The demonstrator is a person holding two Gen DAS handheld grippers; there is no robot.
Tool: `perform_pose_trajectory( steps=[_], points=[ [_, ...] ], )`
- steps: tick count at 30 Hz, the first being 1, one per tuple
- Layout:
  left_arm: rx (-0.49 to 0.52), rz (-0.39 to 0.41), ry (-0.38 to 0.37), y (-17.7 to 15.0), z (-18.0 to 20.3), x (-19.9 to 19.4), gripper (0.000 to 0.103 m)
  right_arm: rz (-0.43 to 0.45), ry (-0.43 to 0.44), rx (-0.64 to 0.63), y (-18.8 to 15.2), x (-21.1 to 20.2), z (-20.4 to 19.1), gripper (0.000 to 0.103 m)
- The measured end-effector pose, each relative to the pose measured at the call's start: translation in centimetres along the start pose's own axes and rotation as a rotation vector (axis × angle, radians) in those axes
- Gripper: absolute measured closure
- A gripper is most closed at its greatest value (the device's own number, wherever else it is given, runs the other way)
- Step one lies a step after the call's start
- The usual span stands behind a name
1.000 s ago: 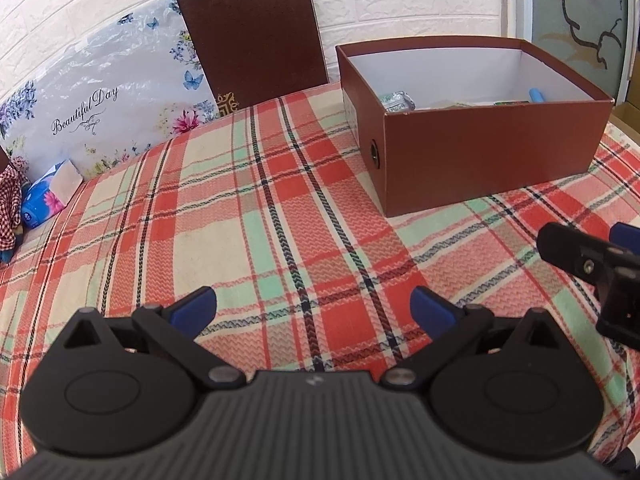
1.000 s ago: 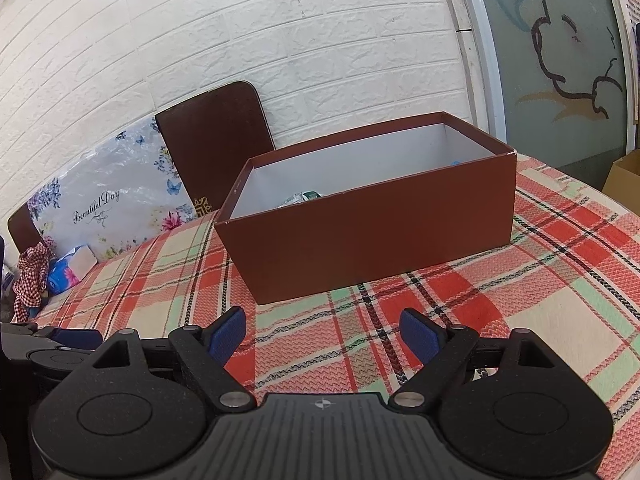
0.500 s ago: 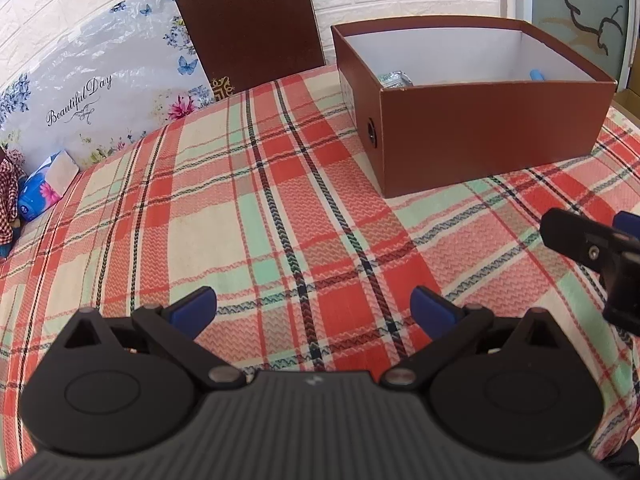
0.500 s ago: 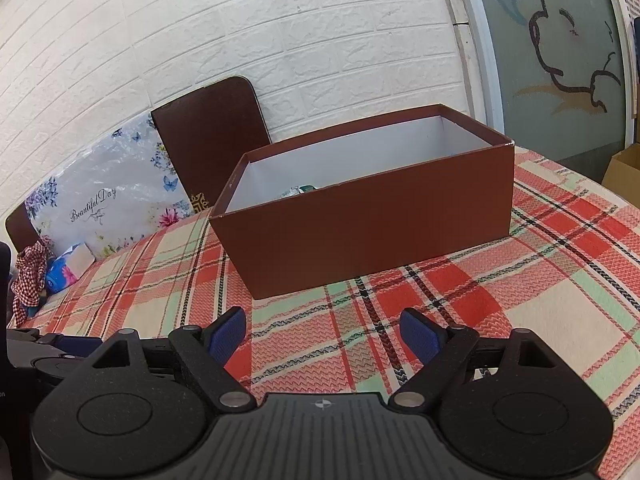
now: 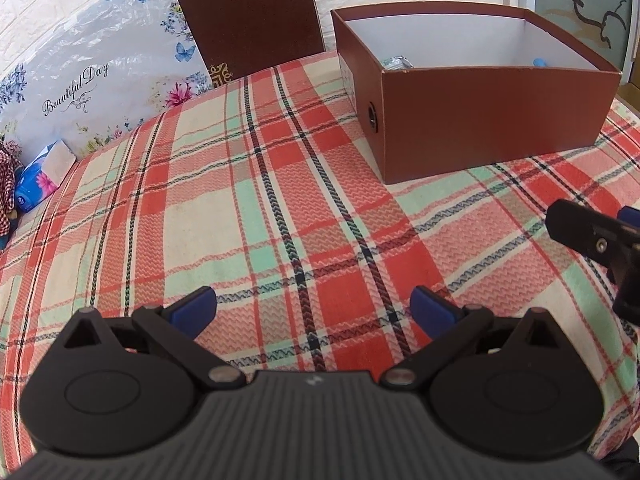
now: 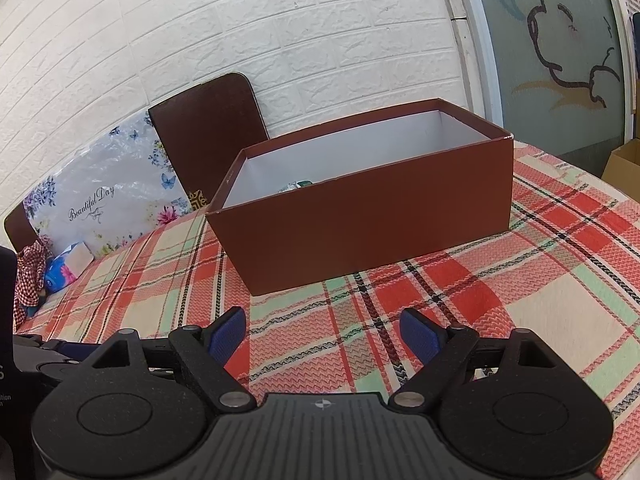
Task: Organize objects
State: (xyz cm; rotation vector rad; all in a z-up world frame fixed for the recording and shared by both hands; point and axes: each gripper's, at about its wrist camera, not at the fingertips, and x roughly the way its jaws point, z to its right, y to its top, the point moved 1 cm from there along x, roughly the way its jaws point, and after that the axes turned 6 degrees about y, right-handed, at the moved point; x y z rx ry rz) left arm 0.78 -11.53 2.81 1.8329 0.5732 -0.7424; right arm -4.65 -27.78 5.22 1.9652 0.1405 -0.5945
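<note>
A brown open box (image 5: 492, 108) with a white inside stands on the plaid tablecloth at the far right; it also shows in the right wrist view (image 6: 376, 216). Inside it lie a silvery wrapped item (image 5: 396, 62) and a small blue item (image 5: 539, 62). My left gripper (image 5: 313, 310) is open and empty, low over the cloth, well short of the box. My right gripper (image 6: 323, 330) is open and empty, just in front of the box's near wall. Part of the right gripper shows at the right edge of the left wrist view (image 5: 592, 240).
A dark brown chair back (image 5: 244, 16) stands behind the table. A floral "Beautiful Day" package (image 5: 88, 76) leans on the brick wall. A blue tissue pack (image 5: 40, 176) and red checked cloth (image 6: 28, 276) lie at the far left. A cardboard box (image 6: 624, 168) sits far right.
Both grippers stayed open and empty. The left wrist view has tilted down and drawn slightly nearer the box. The right wrist view has shifted a little, the box now lower in frame.
</note>
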Motion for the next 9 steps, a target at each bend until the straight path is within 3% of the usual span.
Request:
perform_pose_trajectory(
  steps=[9],
  points=[
    [-0.003, -0.012, -0.022, -0.06, -0.05, 0.23, 0.000, -0.001, -0.001, 0.001, -0.08, 0.08, 0.02, 0.018]
  ],
)
